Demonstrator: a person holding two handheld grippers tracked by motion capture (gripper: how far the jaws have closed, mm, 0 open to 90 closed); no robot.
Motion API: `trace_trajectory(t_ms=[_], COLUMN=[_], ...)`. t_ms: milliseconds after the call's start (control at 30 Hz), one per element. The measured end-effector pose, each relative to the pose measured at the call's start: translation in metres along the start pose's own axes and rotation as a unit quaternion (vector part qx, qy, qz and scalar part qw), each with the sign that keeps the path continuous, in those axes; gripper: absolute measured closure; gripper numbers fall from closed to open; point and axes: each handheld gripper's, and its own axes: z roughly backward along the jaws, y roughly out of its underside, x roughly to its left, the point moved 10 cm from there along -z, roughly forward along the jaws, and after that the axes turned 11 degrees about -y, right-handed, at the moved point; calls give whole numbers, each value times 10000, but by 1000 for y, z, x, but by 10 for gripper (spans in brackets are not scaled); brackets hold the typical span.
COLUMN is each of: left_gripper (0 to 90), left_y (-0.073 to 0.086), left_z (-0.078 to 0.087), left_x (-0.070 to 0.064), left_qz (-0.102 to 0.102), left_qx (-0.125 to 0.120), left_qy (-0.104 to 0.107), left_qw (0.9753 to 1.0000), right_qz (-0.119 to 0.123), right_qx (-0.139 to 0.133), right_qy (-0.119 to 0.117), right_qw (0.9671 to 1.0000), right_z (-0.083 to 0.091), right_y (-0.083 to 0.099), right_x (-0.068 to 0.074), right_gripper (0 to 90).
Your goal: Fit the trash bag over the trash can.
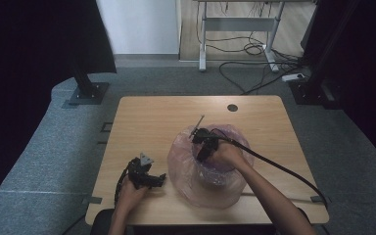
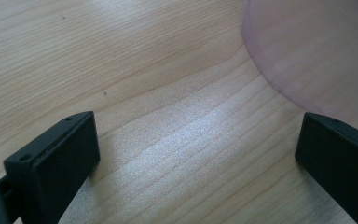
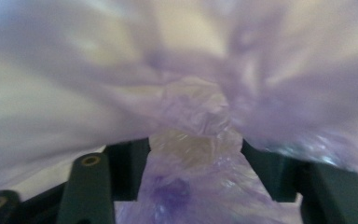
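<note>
Landmark: the pink plastic bag (image 1: 210, 166), sitting on the near right half of the wooden table (image 1: 147, 122).

Right gripper (image 1: 201, 147) is down inside the bag's mouth, jaws clamped on a gathered fold of the film; in the right gripper view the crumpled film (image 3: 193, 140) is pinched between them. Its cable trails off to the right of the bag.

Left gripper (image 1: 149, 178) rests on the table just left of the bag, jaws spread wide, nothing between them. In the left gripper view the bag's edge (image 2: 307, 56) lies ahead and to the right of my jaws, near but not touching.

Judgement: left hand is nearer the bag's left rim; a short reach rightward gets it there. Bare table lies left of and beyond the bag; the near table edge is close.
</note>
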Motion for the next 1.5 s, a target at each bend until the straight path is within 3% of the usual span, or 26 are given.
trace_trajectory(t_ms=[100, 300, 400, 500, 667, 700, 733, 800, 900, 1000, 1100, 1167, 1267, 1333, 1400, 1500], left_gripper=[0, 0, 0, 0, 0, 0, 0, 0, 0, 0, 0, 0, 0, 0, 0, 0], left_y=[0, 0, 0, 0, 0, 0, 0, 0, 0, 0, 0, 0, 0, 0, 0, 0], left_z=[0, 0, 0, 0, 0, 0, 0, 0, 0, 0, 0, 0, 0, 0, 0, 0], left_x=[0, 0, 0, 0, 0, 0, 0, 0, 0, 0, 0, 0, 0, 0, 0, 0], left_qz=[0, 1, 1, 0, 1, 1, 0, 0, 0, 1, -1, 2, 2, 3, 0, -2], left_qx=[0, -2, -1, -1, -1, 0, 0, -1, 0, -1, 0, 0, -1, -1, -1, 0], left_qy=[1, -2, 0, 0, 0, 0, 0, 0, -1, 0, 0, 2, 1, 1, 0, 0], left_qw=[10000, 10000, 10000, 10000, 10000, 10000, 10000, 10000, 10000, 10000, 10000, 10000, 10000, 10000, 10000, 10000], right_qz=[186, 193, 138, -87, -489, -505, -484, -511, -570, -502, -408, -344, -283, -216, -118, -124], right_qx=[-280, -623, -533, -194, 409, 617, 607, 709, 800, 738, 547, 476, -7, -383, -577, -505], right_qy=[31, 246, 407, 555, 479, 636, 777, 635, 728, 557, 389, 444, 509, 435, 253, 191], right_qw=[9994, 9976, 9977, 9982, 9968, 9948, 9940, 9941, 9925, 9944, 9969, 9973, 9983, 9981, 9979, 9985], right_z=[22, 70, 84, 78, 30, 26, 23, 17, 17, 21, 41, 58, 80, 84, 78, 59], right_y=[-6, -5, 7, 21, 30, 31, 28, 27, 30, 30, 27, 25, 8, -5, -16, -21], right_x=[5, 8, 7, 3, -5, -8, -9, -7, -11, -7, 3, 6, 9, 12, 16, 14], right_gripper=[372, 386, 464, 545, 608, 616, 616, 622, 584, 406, 356, 344, 388, 446, 498, 528])
